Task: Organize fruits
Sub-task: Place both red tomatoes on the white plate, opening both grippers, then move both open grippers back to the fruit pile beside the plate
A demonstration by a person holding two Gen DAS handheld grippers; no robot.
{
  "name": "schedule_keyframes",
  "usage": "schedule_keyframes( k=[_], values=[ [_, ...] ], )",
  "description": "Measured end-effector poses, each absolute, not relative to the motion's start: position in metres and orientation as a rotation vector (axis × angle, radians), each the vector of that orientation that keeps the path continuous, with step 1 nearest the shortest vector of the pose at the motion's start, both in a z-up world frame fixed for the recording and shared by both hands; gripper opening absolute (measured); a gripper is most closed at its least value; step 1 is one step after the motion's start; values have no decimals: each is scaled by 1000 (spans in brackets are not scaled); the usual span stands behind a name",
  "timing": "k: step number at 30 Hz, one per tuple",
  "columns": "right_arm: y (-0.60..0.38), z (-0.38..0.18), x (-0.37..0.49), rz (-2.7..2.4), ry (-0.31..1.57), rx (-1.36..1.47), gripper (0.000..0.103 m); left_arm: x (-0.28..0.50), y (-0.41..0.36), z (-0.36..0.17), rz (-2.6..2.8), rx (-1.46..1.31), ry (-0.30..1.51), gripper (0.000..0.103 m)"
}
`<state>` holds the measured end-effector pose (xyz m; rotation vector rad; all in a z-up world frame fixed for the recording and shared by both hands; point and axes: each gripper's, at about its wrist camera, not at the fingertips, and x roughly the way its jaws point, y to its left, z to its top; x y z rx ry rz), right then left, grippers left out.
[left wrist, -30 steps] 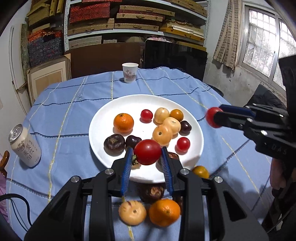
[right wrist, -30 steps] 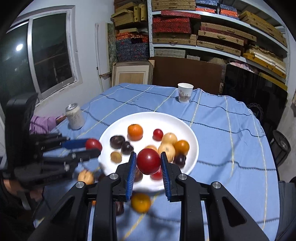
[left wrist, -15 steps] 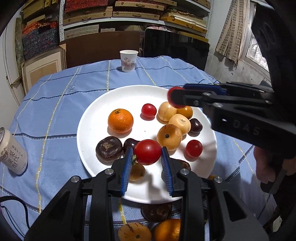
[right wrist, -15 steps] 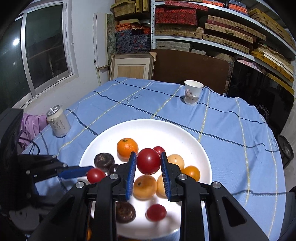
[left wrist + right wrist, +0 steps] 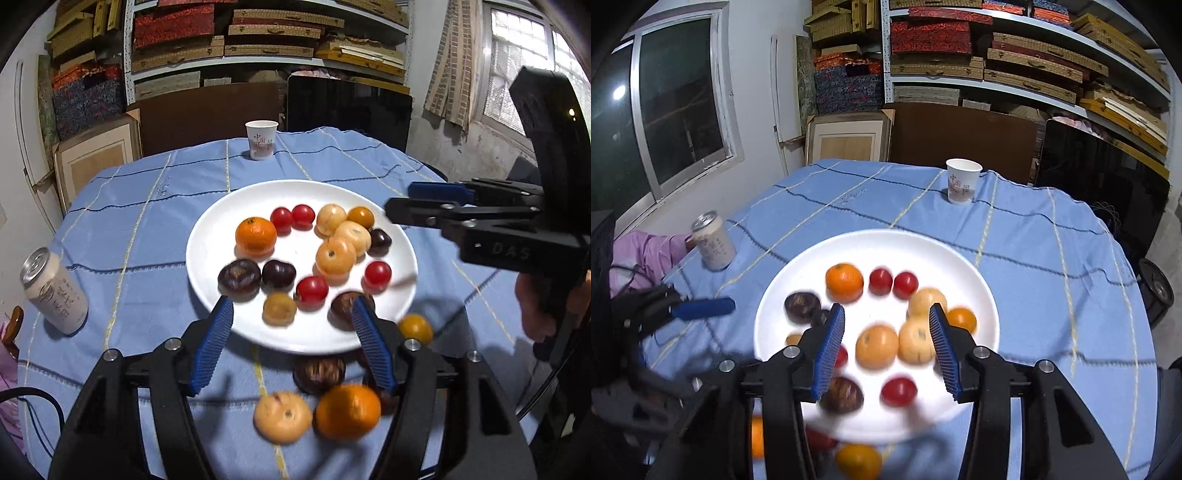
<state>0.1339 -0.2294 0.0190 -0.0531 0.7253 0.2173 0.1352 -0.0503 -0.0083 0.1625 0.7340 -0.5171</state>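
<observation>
A white plate (image 5: 221, 236) on the blue cloth holds several fruits: an orange (image 5: 255, 235), red tomatoes (image 5: 312, 290), tan and dark round fruits. My left gripper (image 5: 295, 347) is open and empty over the plate's near rim. My right gripper (image 5: 886, 347) is open and empty above the plate (image 5: 953, 258); it also shows at the right of the left wrist view (image 5: 417, 203). Loose on the cloth near me lie an orange (image 5: 347, 411), a tan fruit (image 5: 282, 417), a dark fruit (image 5: 319, 373) and a small yellow one (image 5: 415, 328).
A drink can (image 5: 55, 291) stands left of the plate and a paper cup (image 5: 261, 139) at the table's far edge. Shelves with boxes, frames and a dark screen stand behind the table. The left gripper shows at the left of the right wrist view (image 5: 701, 308).
Both grippers have opened and let go of their red tomatoes, which now lie on the plate. Both grippers have pulled back a little from the plate.
</observation>
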Motion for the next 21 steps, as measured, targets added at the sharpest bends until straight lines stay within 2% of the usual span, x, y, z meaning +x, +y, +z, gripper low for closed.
schedule_keyframes(
  k=[9,14,21],
  values=[
    [-238,-27,51,209,747,77,48,94,-20,-41,-498,120,792,66],
    [-235,-48,37,180,752,70,48,73,-33,-44,-538,149,784,66],
    [-237,-47,35,179,748,72,50,73,-31,-49,-461,128,772,65]
  ],
)
